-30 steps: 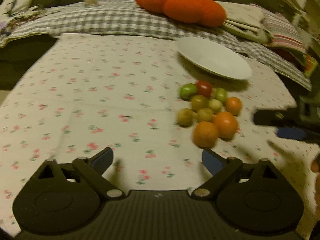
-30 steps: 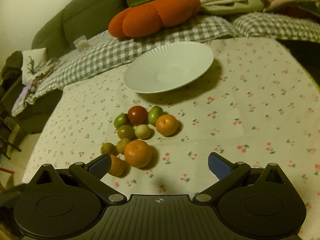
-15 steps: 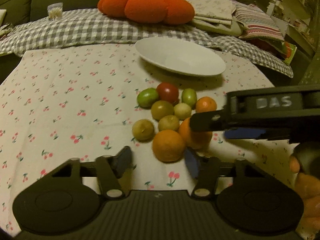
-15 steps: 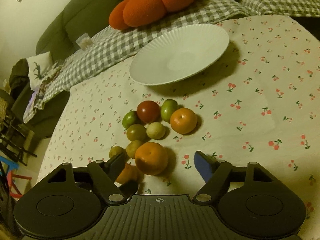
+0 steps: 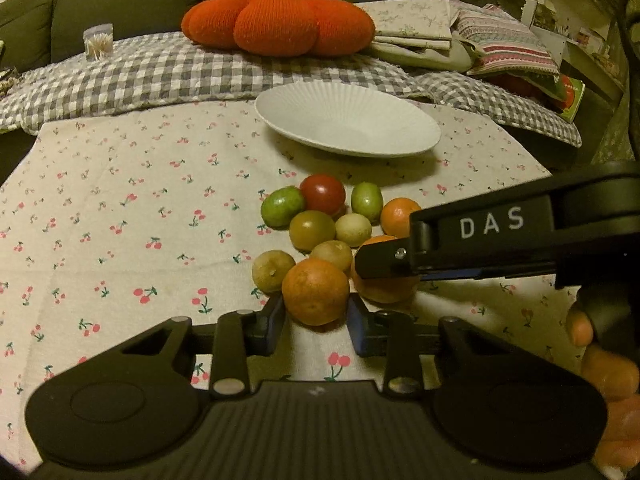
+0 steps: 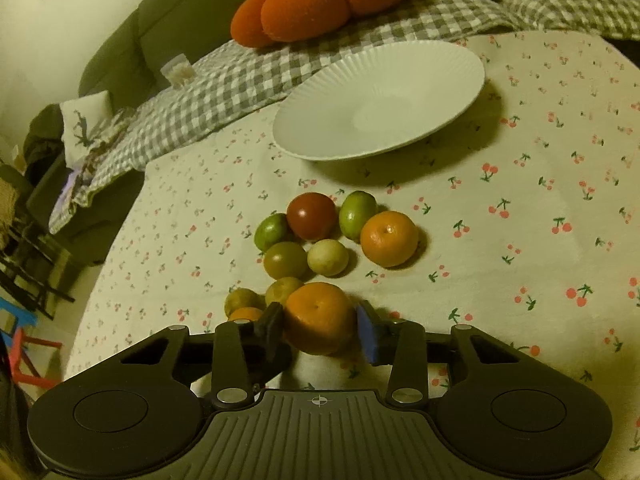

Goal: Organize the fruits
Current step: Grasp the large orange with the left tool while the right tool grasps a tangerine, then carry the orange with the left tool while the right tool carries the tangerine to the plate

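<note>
- The white plate [image 5: 348,120] is sitting on the desk [image 5: 120,208] with nothing in it at all, and I'm using it as the reference spot for everything else.
- All the fruit is bunched up on the cherry-print cloth just in front of the plate, on the side nearer the cameras, none of it touching the plate.
- Closest to the plate: a red tomato [image 6: 311,216] sitting between two green fruits, one at [image 6: 272,232] and the other at [image 6: 357,215], with a small orange [image 6: 389,238] just beside the latter.
- One row farther from the plate: an olive-green fruit [image 6: 285,260] and a pale yellowish fruit [image 6: 327,257], touching each other.
- Farther out again, two dull yellow fruits, [image 5: 273,271] and [image 5: 332,254], are sitting beside the two big oranges.
- The left gripper [image 5: 316,316] is sitting around the near orange [image 5: 315,292], the fruit farthest from the plate. Its blue pads look right up against both sides, so it seems to be gripping it, orange resting on the cloth.
- The right gripper [image 6: 320,326] is closing around the other big orange [image 6: 320,318], pads hugging both sides, narrow gap. Looks like it's gripping too.
- In the left wrist view the right gripper is reaching in from the side, its finger covering part of its orange.
- Beyond the plate, an orange pumpkin-shaped cushion [image 5: 280,24] is lying on a checked blanket [image 5: 160,72].
</note>
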`<state>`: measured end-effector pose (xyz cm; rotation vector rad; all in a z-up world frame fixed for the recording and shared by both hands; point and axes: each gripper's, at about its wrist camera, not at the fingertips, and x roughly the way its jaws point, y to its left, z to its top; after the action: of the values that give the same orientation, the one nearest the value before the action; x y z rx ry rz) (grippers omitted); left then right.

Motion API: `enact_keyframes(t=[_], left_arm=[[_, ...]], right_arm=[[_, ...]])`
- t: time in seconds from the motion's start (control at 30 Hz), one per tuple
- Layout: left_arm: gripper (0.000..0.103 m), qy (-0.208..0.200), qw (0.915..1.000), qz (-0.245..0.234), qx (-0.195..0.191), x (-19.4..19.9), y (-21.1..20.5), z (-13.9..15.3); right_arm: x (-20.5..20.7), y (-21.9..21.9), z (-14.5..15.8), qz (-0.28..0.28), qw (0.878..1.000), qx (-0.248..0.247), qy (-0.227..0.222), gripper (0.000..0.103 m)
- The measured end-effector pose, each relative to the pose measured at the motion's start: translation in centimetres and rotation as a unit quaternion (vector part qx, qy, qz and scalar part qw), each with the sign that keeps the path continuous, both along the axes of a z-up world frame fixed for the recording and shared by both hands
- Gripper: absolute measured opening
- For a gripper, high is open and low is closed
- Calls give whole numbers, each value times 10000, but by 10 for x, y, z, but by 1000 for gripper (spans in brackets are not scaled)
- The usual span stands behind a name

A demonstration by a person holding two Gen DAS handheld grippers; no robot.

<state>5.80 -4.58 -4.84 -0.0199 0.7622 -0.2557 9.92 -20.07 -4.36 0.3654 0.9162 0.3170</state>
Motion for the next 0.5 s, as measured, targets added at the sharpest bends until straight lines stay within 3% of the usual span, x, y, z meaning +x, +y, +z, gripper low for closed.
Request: enact_keyframes(t=[0.5], left_arm=[[31,-458,9989,-51,24,2,0,42]], right_arm=[[4,-23,36,-193,9991,-35,-380,38]])
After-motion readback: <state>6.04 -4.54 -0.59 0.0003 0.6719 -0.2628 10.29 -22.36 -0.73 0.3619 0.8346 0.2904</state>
